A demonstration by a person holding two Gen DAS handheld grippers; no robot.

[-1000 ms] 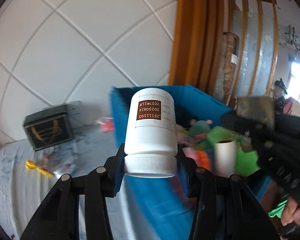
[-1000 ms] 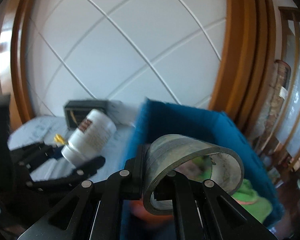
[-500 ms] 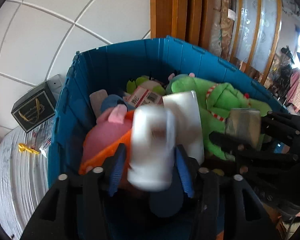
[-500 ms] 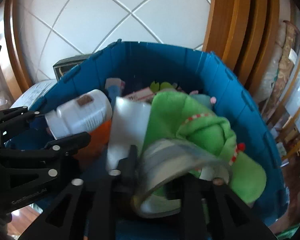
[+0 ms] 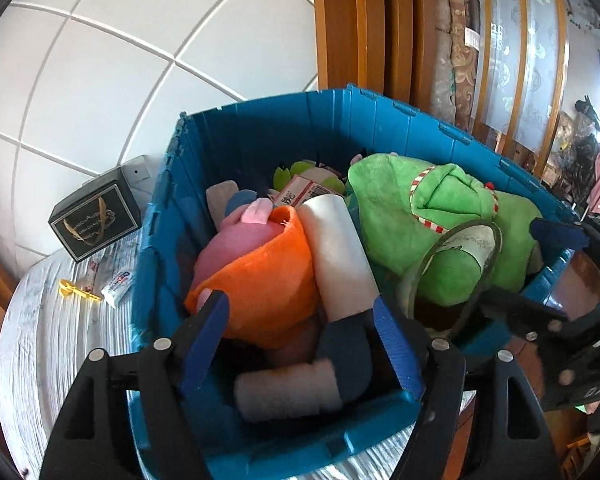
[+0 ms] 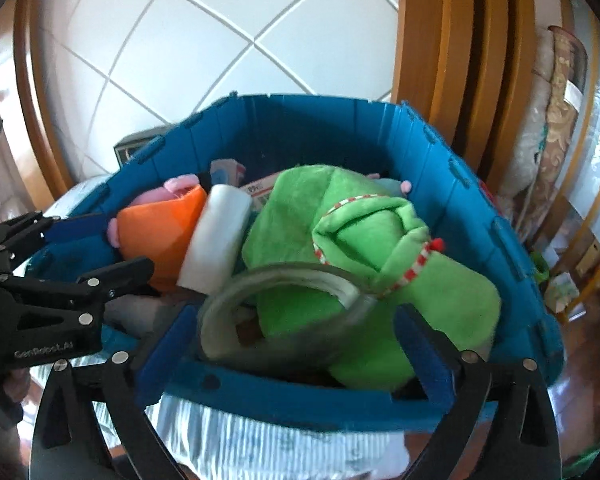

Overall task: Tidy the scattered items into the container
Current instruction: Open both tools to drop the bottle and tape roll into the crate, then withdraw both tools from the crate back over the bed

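A blue crate (image 5: 260,120) (image 6: 480,208) stands on the table, full of soft toys: a green plush (image 5: 432,216) (image 6: 364,240), an orange and pink plush (image 5: 260,264) (image 6: 160,228), and a white roll (image 5: 336,256) (image 6: 220,236). My left gripper (image 5: 300,320) is open and empty over the crate's near side; the white bottle is not visible. My right gripper (image 6: 300,336) is open, and a roll of tape (image 6: 280,312) (image 5: 456,260) lies loose between its fingers, on the toys.
A black box (image 5: 94,220), a small tube (image 5: 118,280) and a yellow piece (image 5: 76,290) lie on the striped tablecloth (image 5: 48,340) left of the crate. A tiled wall and wooden door frame stand behind.
Both grippers moved over the crate and opened. The white bottle left my left gripper and dropped out of sight. The tape roll left my right gripper and now rests in the crate.
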